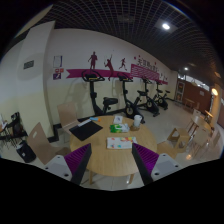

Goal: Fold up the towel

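The tongs [107, 163] hang with fingers apart above the round wooden tabletop [100, 150], well short of the dark towel [86, 129].

1. My gripper [112, 165] is held up high, pointing forward and level
2. Its two fingers [80, 160] rise from the bottom of my view, set well apart
3. Nothing sits between the dark pads [144, 158]; the jaws are wide, gripping nothing

Small table items [128, 124] too tiny to identify
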`<state>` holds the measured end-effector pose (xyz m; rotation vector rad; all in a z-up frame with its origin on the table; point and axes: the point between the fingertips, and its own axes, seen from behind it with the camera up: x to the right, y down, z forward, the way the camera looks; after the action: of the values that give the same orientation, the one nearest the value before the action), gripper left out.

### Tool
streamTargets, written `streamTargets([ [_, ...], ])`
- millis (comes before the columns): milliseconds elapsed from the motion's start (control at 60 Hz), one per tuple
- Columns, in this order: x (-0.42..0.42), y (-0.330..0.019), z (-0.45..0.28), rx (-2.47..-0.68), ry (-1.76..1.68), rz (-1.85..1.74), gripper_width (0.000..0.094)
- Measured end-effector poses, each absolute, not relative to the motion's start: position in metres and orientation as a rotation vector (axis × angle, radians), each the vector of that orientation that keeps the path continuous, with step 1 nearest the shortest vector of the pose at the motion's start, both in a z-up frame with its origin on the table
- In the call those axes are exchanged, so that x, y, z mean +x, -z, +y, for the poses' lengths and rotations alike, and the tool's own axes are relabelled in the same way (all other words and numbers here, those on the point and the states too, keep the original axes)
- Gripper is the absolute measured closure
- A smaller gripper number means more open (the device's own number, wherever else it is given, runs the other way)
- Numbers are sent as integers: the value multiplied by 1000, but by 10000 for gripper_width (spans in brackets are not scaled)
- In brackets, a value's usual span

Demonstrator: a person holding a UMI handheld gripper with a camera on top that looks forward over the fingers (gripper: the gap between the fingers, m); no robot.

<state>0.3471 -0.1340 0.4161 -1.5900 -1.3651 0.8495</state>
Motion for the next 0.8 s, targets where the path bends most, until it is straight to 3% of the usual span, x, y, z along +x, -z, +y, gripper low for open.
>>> streamTargets([
  [467, 309, -377, -186, -1572, -830, -1379, 76],
  [700, 262, -320, -198, -1580, -835, -1371, 78],
  [800, 235, -278, -196, -1581, -840, -1381, 80],
])
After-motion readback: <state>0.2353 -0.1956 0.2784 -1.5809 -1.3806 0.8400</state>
